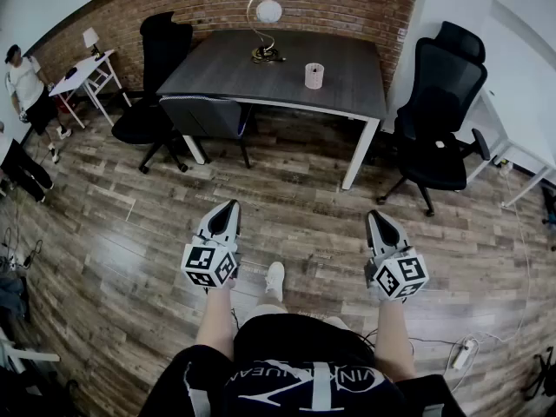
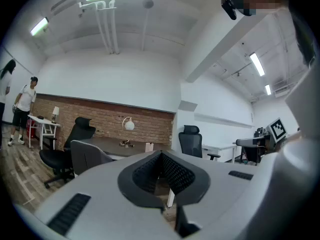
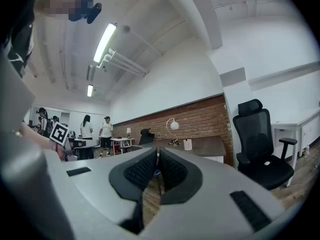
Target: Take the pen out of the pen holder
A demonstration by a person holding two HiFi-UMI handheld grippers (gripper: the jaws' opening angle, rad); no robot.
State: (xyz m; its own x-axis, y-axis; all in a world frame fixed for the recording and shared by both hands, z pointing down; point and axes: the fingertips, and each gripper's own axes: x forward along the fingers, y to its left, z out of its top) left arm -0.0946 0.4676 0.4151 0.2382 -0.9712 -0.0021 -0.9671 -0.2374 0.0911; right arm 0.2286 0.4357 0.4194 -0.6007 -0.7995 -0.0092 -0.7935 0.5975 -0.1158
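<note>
The pen holder (image 1: 314, 76), a small pale pink cup, stands on the dark table (image 1: 226, 63) by the brick wall, right of a desk lamp (image 1: 265, 24). I cannot make out a pen in it at this distance. My left gripper (image 1: 230, 205) and right gripper (image 1: 373, 216) are held level over the wooden floor, well short of the table, both shut and empty. In the left gripper view the pen holder (image 2: 149, 147) shows small above the closed left gripper (image 2: 160, 154). It is also small in the right gripper view, where the pen holder (image 3: 187, 144) sits above the closed right gripper (image 3: 157, 151).
A grey chair (image 1: 207, 116) is tucked under the table's near left side. Black office chairs stand at left (image 1: 156, 76) and right (image 1: 443, 111). People (image 1: 30, 89) stand by a white side table (image 1: 87, 72). A power strip (image 1: 460, 353) and cable lie on the floor at right.
</note>
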